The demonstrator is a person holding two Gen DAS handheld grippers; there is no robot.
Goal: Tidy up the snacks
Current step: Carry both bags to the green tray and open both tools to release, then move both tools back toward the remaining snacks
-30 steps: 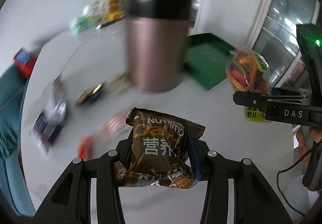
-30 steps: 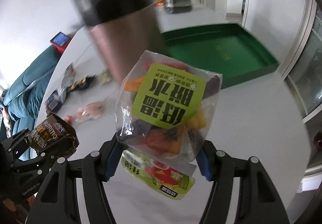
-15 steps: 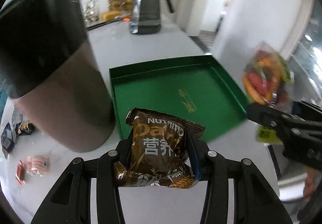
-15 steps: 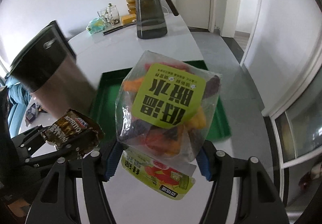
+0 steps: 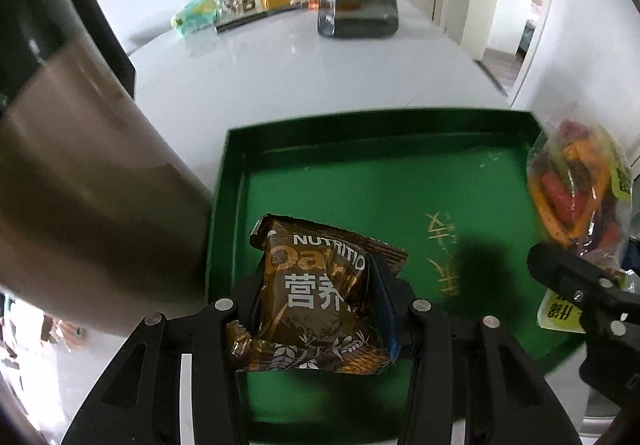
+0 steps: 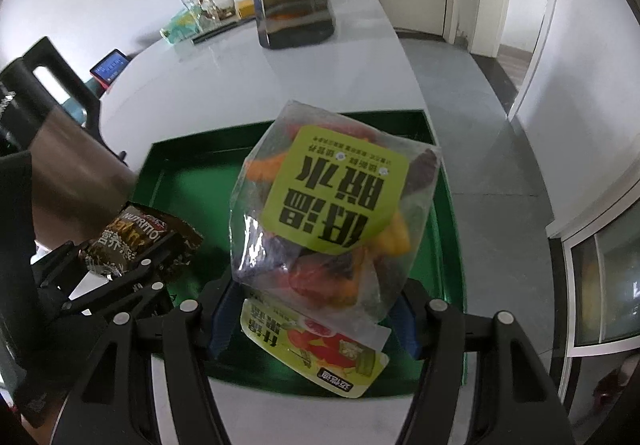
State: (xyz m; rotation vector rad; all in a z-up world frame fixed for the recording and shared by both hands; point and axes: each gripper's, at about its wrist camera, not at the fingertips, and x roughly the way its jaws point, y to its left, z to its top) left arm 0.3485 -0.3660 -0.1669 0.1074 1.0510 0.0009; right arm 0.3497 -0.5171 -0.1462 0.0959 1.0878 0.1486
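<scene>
A: Take the shallow dark-green square tray with upright walls (image 5: 400, 181) as the marker. Left of it, touching or nearly touching its left wall, stands the tall brown metal flask with a black lid (image 5: 80, 185). It looks top-heavy to me, and an elbow or gripper swinging out that way could knock it over.

B: And the left gripper (image 5: 316, 285)?

A: Its jaws stand narrow, clamped on the brown crinkly foil snack packet with white lettering (image 5: 316, 297), which hangs over the tray's near-left part, above the floor, not yet resting on it. My worry is that foil is slippery and springy. Let go from up there, it could bounce against the wall or land half over the rim.

B: Further right?

A: The right gripper (image 6: 316, 309) has its jaws wide, pinching the clear plastic bag of orange and red dried pieces with a lime-green label (image 6: 332, 213), plus a flatter green-and-red sachet (image 6: 316, 357) beneath it, over the tray's near-right side. Two packs in one grip could part unevenly, and the sachet hangs close to the tray's near rim, so it might drop outside.

B: Any clash between them?

A: Possibly. Both grippers are near each other over the tray.
</scene>
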